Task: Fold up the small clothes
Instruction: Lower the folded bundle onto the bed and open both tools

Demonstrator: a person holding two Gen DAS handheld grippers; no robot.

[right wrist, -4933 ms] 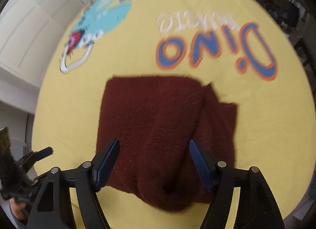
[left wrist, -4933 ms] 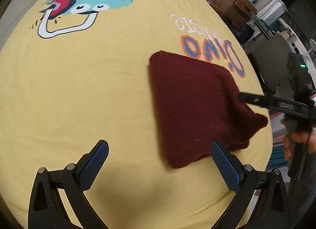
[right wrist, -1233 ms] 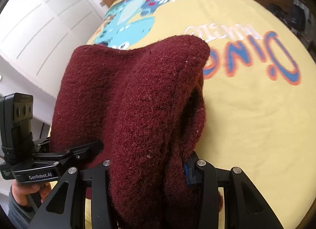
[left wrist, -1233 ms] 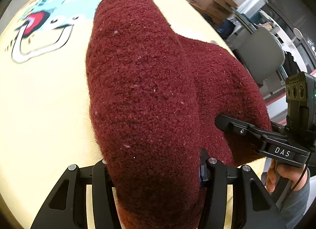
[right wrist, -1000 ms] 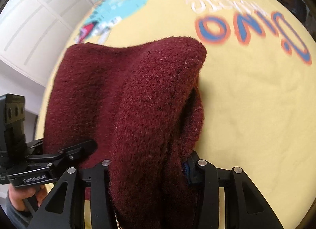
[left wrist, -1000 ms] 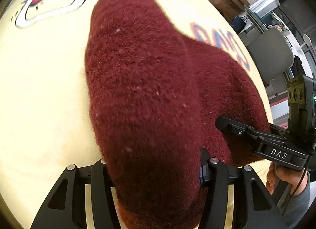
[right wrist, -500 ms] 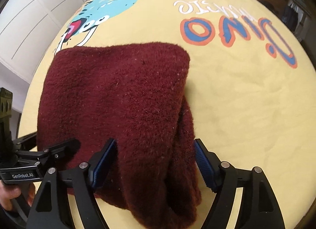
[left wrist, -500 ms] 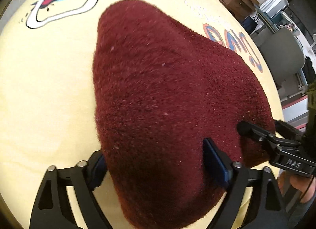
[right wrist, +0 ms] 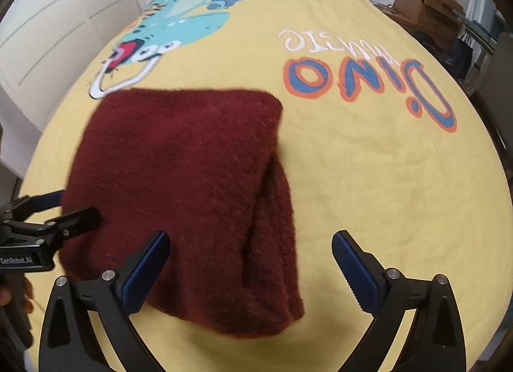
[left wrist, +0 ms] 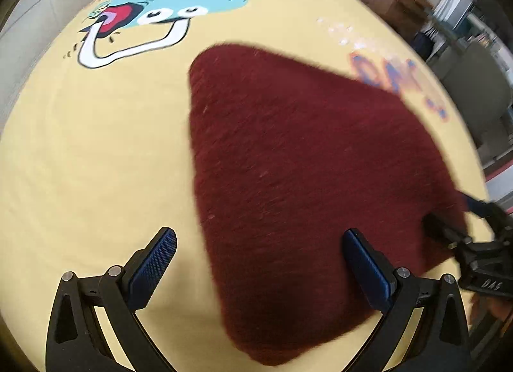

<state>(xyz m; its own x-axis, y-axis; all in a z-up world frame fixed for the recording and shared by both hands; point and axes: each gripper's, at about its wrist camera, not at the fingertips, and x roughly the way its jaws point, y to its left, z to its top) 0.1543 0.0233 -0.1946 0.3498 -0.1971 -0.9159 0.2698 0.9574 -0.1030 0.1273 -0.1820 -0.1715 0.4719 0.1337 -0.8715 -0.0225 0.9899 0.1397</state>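
Note:
A dark red knitted garment (left wrist: 304, 179) lies folded flat on the yellow bedsheet (left wrist: 80, 163); it also shows in the right wrist view (right wrist: 192, 186), with stacked layers along its right edge. My left gripper (left wrist: 259, 263) is open and empty, just above the garment's near left corner. My right gripper (right wrist: 250, 263) is open and empty, over the garment's near right corner. Each gripper shows in the other's view, the right one (left wrist: 474, 237) at the far right, the left one (right wrist: 41, 224) at the far left, both beside the garment's edge.
The sheet carries a teal dinosaur print (right wrist: 179, 26) and "Dino" lettering (right wrist: 368, 80). White cupboard doors (right wrist: 48, 35) stand left of the bed. Cardboard boxes (right wrist: 426, 3) and a grey chair (left wrist: 474, 93) stand to the right. The bed's near edge is just below the grippers.
Both grippers held the lifted garment a second ago, lowered it onto the sheet and opened. They have now drawn back a little, and the garment lies flat.

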